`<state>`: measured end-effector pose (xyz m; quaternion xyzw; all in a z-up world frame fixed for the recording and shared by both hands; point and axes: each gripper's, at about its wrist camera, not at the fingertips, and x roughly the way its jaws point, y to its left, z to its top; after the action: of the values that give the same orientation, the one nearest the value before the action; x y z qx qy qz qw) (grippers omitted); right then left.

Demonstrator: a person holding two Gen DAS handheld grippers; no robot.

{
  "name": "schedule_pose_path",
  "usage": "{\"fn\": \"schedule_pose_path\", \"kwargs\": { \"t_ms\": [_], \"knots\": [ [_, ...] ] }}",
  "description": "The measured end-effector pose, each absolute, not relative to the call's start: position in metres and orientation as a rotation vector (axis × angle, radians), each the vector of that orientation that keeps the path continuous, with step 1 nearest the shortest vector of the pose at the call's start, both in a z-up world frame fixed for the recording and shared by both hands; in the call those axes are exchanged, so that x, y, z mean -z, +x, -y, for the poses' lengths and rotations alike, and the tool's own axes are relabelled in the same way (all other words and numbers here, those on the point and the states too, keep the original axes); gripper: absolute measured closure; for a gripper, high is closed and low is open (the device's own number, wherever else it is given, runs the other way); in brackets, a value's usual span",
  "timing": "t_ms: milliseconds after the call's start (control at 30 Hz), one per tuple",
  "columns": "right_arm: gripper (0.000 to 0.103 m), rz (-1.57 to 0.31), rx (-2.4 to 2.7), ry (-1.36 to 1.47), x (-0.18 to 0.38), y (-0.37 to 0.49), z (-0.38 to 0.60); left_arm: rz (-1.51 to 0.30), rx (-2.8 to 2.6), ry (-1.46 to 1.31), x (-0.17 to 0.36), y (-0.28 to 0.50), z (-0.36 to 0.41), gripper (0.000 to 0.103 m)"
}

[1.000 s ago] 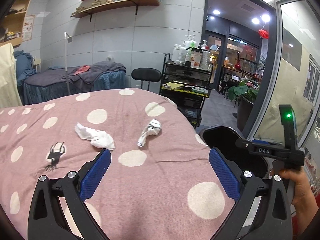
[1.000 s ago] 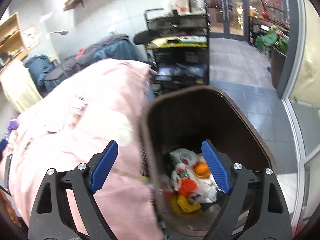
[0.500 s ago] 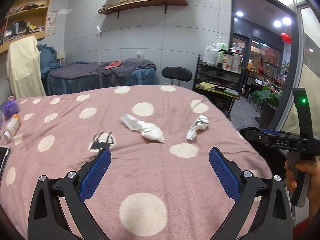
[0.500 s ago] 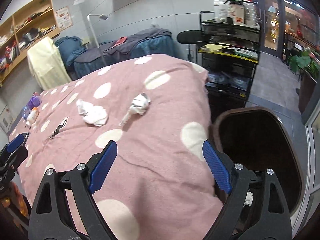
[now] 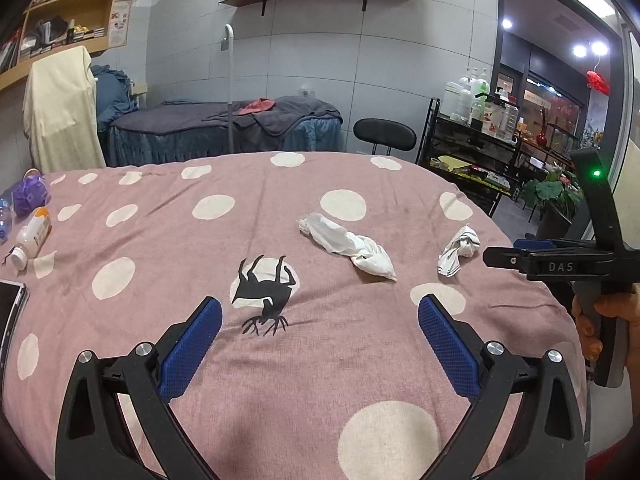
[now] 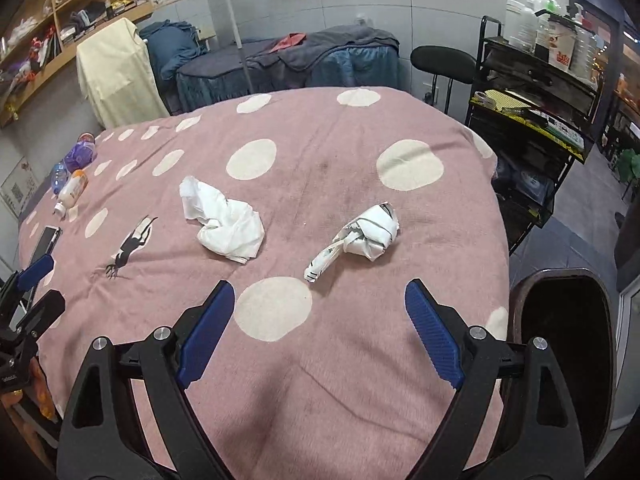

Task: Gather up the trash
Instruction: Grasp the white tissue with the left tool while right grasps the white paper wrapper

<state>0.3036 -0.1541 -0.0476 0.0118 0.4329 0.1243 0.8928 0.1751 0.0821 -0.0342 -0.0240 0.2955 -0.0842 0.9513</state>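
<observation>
Your left claw [image 5: 320, 332] hangs spread and empty. At eleven o'clock of your right claw [image 6: 320, 316] lies the crumpled tissue [image 6: 224, 220]; the twisted wrapper [image 6: 360, 236] sits at twelve, the likelier next pick. That claw is spread too, with the bin [image 6: 560, 320] at three, probably kept close for dropping.

The black left gripper with blue ribbed pads [image 5: 320, 336] has its 2 fingers spread wide, nothing between them. The black right gripper with blue ribbed pads [image 6: 320, 332] is equally spread and holds nothing. The person's bare right hand [image 5: 608, 320] wraps its handle.
</observation>
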Motion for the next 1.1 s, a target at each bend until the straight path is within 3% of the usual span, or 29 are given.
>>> {"fn": "schedule_pose_path", "kwargs": {
  "t_ms": [200,467,533,767,967,1067,1100],
  "knots": [
    [0.018,-0.976,-0.213,-0.085,0.064,0.345,0.137,-0.664,0.213,-0.061,0.041,0.208,-0.080,0.006],
    [0.043,-1.062,-0.155,-0.054,0.089,0.386,0.144,-0.757,0.261,-0.084,0.054,0.253,-0.066,0.006],
    [0.059,-1.047,-0.143,-0.064,0.088,0.389,0.144,-0.775,0.279,-0.084,0.056,0.264,-0.059,0.006],
    [0.067,-0.986,-0.157,-0.072,0.079,0.387,0.145,-0.840,0.318,-0.054,0.067,0.303,-0.025,0.007],
    [0.067,-0.902,-0.161,-0.063,0.057,0.366,0.156,-0.936,0.297,-0.006,0.088,0.335,-0.005,0.035],
    [0.067,-0.889,-0.170,-0.035,0.052,0.355,0.165,-0.950,0.294,0.022,0.089,0.343,0.003,0.060],
    [0.067,-0.886,-0.172,-0.025,0.052,0.352,0.167,-0.962,0.302,0.033,0.090,0.346,0.007,0.074]
  ]
}}
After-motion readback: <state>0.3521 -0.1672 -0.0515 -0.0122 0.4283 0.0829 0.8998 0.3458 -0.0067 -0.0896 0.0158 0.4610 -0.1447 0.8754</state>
